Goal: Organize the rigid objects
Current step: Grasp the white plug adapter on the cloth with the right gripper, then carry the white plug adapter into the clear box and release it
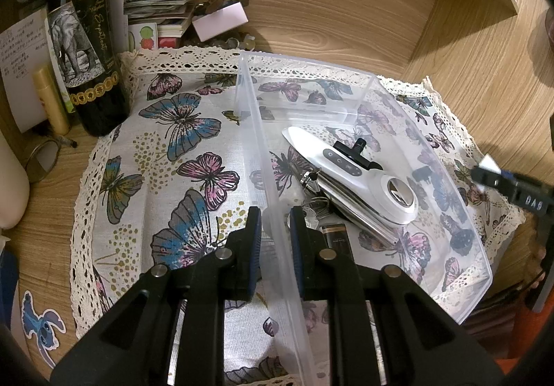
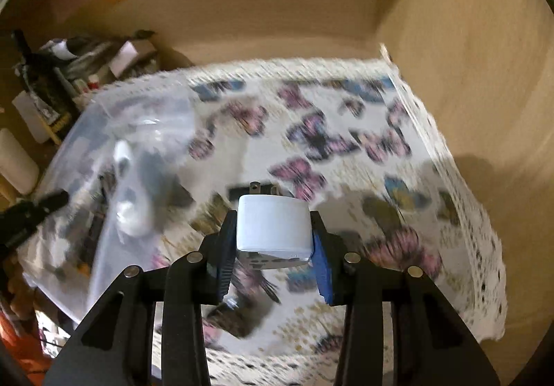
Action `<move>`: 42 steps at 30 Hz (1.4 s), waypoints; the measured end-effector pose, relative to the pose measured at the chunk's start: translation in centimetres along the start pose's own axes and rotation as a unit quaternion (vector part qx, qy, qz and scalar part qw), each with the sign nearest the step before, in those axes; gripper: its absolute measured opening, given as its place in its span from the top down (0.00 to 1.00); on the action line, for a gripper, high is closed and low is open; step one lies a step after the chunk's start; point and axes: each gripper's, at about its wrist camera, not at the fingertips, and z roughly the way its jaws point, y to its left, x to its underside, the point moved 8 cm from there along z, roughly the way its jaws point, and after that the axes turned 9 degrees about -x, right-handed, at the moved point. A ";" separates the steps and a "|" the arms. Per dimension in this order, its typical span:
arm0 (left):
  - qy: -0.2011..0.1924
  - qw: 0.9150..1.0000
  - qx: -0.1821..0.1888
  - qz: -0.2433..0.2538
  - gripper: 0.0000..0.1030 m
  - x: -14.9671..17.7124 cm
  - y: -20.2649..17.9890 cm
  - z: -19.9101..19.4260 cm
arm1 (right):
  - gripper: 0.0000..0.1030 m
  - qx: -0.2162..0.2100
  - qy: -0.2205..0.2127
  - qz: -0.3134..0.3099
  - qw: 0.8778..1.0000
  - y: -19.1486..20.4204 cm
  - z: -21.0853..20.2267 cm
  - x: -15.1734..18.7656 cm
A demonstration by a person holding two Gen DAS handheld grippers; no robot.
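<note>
The left tongs (image 1: 273,240) straddle the near left wall of the clear bin (image 1: 460,310) on the table; the pads look pressed on it, so clenched on the bin. Inside the bin lie a white device (image 1: 349,171), keys and a dark box. The right tongs (image 2: 275,247) grasp a white plug (image 2: 273,226), prongs pointing forward. The bin (image 2: 104,129) lies to the plug's left, so the drop likely calls for a leftward carry.

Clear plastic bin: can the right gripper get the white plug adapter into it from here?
Probably yes. The right gripper holds the white plug adapter above the cloth beside the clear plastic bin, whose top is open. The left gripper straddles only its near wall.
</note>
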 end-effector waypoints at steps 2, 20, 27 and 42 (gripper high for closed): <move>0.000 1.000 0.000 0.000 0.85 0.0 0.0 0.0 | 0.65 -0.011 -0.009 -0.013 1.000 1.2 0.1 -1.2; 0.000 1.000 0.001 -0.001 0.84 0.0 -0.1 0.0 | 0.65 -0.076 -0.003 -0.138 0.988 11.3 3.1 -5.1; 0.000 1.000 0.002 -0.003 0.84 0.0 -0.1 0.0 | 0.65 -0.093 0.051 -0.179 0.978 13.8 6.1 -3.7; 0.000 1.000 0.003 -0.004 0.84 0.0 -0.1 0.0 | 0.63 -0.103 0.084 -0.186 0.974 14.6 7.7 -3.1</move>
